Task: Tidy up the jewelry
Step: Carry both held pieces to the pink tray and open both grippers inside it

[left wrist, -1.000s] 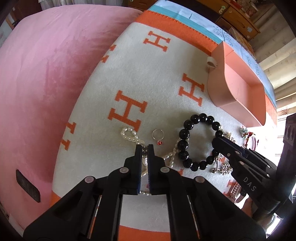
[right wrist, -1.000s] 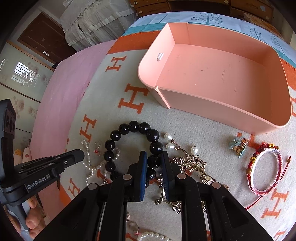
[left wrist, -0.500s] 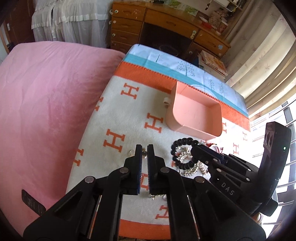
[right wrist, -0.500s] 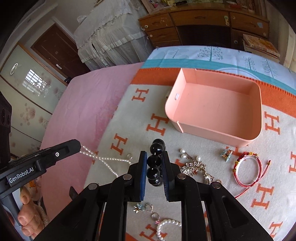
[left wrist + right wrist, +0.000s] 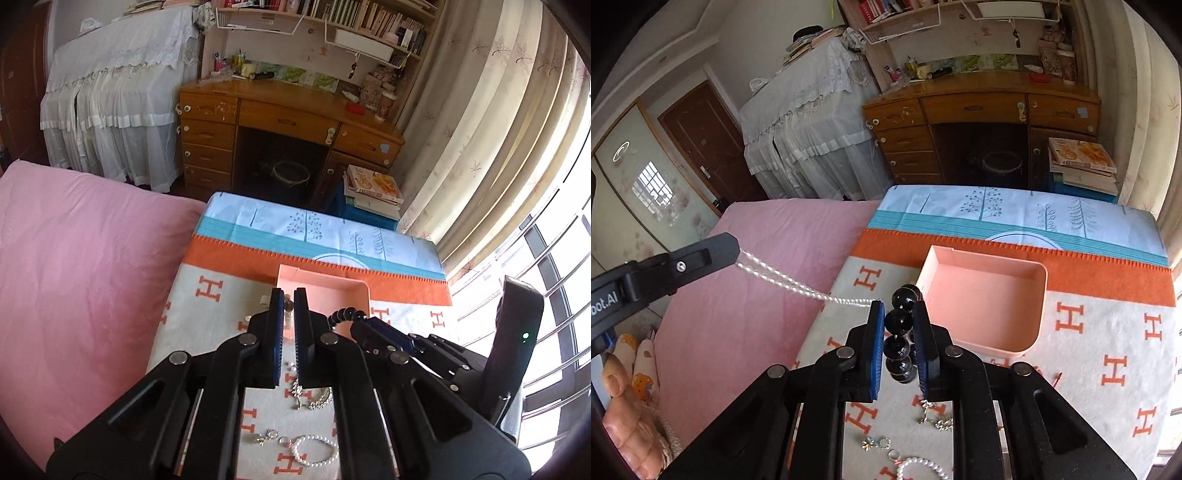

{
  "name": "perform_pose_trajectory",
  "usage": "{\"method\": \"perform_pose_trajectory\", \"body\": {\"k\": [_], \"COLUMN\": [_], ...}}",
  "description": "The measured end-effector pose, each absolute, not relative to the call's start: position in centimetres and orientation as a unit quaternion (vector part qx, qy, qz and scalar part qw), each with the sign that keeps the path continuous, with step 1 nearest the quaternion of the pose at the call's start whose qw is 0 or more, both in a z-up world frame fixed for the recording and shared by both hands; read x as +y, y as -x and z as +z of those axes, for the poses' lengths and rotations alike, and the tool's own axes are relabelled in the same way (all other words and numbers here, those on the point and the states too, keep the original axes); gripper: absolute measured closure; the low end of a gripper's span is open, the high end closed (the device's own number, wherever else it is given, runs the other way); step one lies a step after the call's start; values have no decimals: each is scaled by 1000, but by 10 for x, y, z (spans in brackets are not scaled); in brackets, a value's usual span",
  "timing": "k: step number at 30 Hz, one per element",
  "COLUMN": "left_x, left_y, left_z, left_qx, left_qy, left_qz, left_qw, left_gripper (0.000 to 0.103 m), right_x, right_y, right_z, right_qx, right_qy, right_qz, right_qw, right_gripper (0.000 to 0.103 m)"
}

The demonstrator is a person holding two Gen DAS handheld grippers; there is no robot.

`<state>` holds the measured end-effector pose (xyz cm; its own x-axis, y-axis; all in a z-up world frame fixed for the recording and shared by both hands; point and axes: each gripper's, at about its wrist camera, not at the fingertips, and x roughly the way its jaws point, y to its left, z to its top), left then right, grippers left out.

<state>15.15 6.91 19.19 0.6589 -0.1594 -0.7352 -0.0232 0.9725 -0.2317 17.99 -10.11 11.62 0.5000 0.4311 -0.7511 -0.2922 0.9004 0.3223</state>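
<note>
Both claws have risen well clear of the blanket (image 5: 1108, 332) since the earlier frames, each lifting its catch. Left claw (image 5: 289, 306) is pressed together, pinching the pearl strand (image 5: 783, 277), which trails rightward from its tips. Right claw (image 5: 898, 325) pinches the black beads (image 5: 899, 321) between its pads (image 5: 877, 343). Ahead of both sits the pink tray (image 5: 1039, 314); below them, loose jewelry (image 5: 923, 465) lies on the blanket.
</note>
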Motion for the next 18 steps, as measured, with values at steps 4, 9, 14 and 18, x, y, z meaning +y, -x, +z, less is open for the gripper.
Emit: {"method": "perform_pose_trajectory", "body": {"k": [4, 9, 14, 18], "left_x": [54, 39, 32, 29], "left_y": [-170, -205, -242, -257], "left_z": [201, 190, 166, 151], "left_qx": [402, 415, 429, 435], "left_qy": [106, 101, 93, 88], "left_qz": [-43, -46, -44, -45], "left_qw": [908, 903, 898, 895], "left_gripper": [100, 100, 100, 100], "right_x": [-120, -142, -156, -162], "right_y": [-200, -228, -250, -266], "right_z": [117, 85, 34, -8], "right_qx": [455, 474, 500, 526], "right_qy": [-85, -95, -101, -94], "right_qz": [180, 145, 117, 95], "right_qw": [868, 863, 852, 840], "right_gripper": [88, 88, 88, 88]}}
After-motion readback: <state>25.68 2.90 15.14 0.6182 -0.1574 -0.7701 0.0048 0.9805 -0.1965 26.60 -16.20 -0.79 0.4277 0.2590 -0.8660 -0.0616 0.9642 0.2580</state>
